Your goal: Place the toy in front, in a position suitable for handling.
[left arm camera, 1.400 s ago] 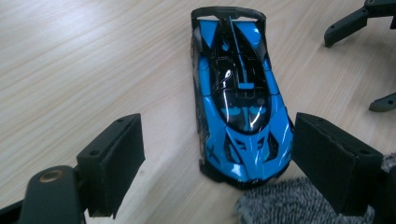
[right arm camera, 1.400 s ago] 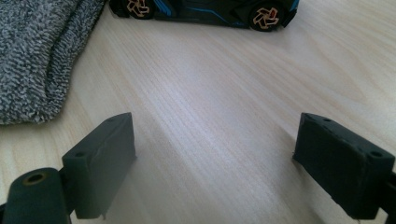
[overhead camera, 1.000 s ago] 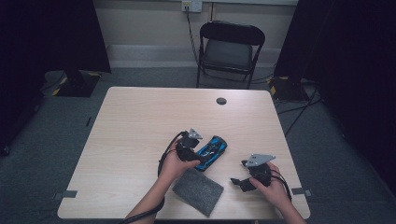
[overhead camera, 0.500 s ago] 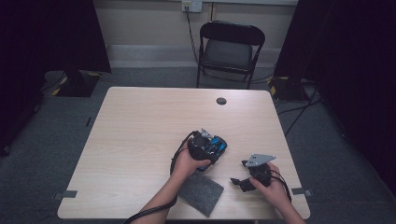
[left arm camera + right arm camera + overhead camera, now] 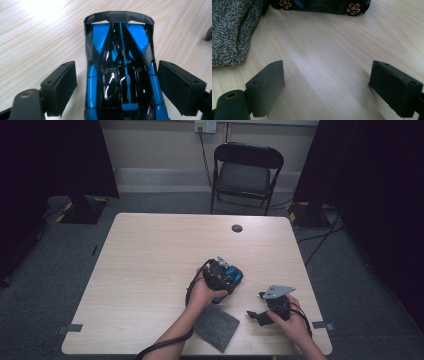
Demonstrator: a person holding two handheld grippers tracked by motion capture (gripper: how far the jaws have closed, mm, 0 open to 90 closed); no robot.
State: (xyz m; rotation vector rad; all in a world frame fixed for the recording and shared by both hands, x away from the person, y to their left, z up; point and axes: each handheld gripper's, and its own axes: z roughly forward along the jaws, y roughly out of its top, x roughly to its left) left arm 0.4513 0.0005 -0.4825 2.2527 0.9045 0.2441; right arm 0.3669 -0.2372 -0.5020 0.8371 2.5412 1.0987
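Observation:
A blue and black toy car (image 5: pixel 120 65) lies on the table between the two jaws of my left gripper (image 5: pixel 117 80). The jaws stand open on either side of it: the left pad (image 5: pixel 60 85) is a little apart, the right pad (image 5: pixel 177 87) close to the body. From above, my left gripper (image 5: pixel 221 272) covers most of the car (image 5: pixel 235 276). My right gripper (image 5: pixel 256 314) rests low near the table's front right, open over bare wood (image 5: pixel 327 75). The car's side with orange wheels (image 5: pixel 322 5) lies ahead of it.
A grey cloth (image 5: pixel 216 326) lies at the front edge between the two hands, also at the left of the right gripper view (image 5: pixel 232 27). A small black disc (image 5: pixel 237 228) sits near the far edge. A folding chair (image 5: pixel 247 170) stands behind the table (image 5: pixel 150 260).
My left gripper has moved right from beside the car to over it, and its jaws now straddle the car. The right gripper has stayed where it was.

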